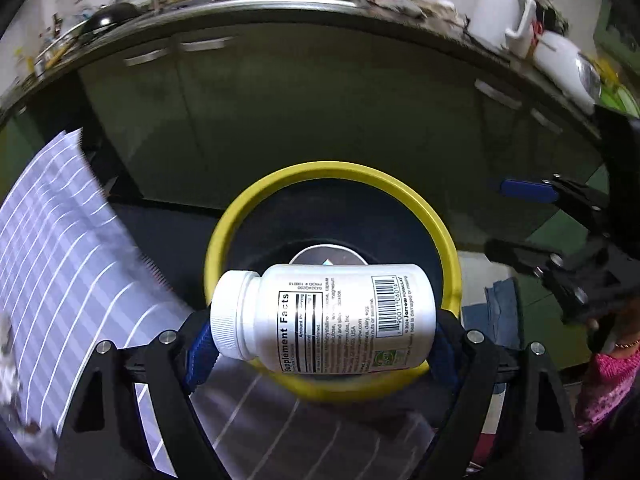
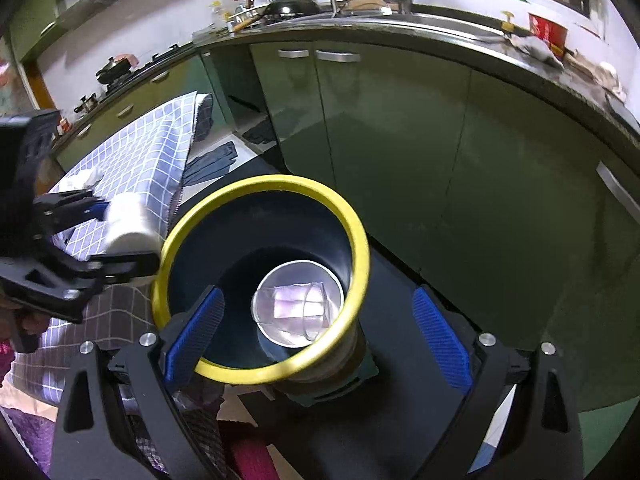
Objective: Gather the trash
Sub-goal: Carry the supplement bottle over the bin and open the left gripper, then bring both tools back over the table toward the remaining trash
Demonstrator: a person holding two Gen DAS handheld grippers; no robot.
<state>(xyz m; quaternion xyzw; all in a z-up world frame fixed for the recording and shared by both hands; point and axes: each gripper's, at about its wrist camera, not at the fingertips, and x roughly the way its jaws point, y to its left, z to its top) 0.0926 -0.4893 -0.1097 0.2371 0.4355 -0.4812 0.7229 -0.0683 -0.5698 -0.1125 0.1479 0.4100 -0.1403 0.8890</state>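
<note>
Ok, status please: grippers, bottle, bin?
Left gripper shut on white bottle, above yellow-rimmed bin. Right gripper open, empty. Clear cup inside; nothing blocking.

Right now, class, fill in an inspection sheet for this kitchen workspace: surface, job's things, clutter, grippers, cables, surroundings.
Surface: checked tablecloth beside the bin.
Job's things: white supplement bottle lying sideways above the yellow-rimmed bin; clear plastic cup in the bin.
Clutter: dark cloths on the floor.
Grippers: left hand-held gripper shut on the bottle; right hand-held gripper open, empty.
Cables: nothing seen.
Surroundings: green cabinets, crowded counter.
</note>
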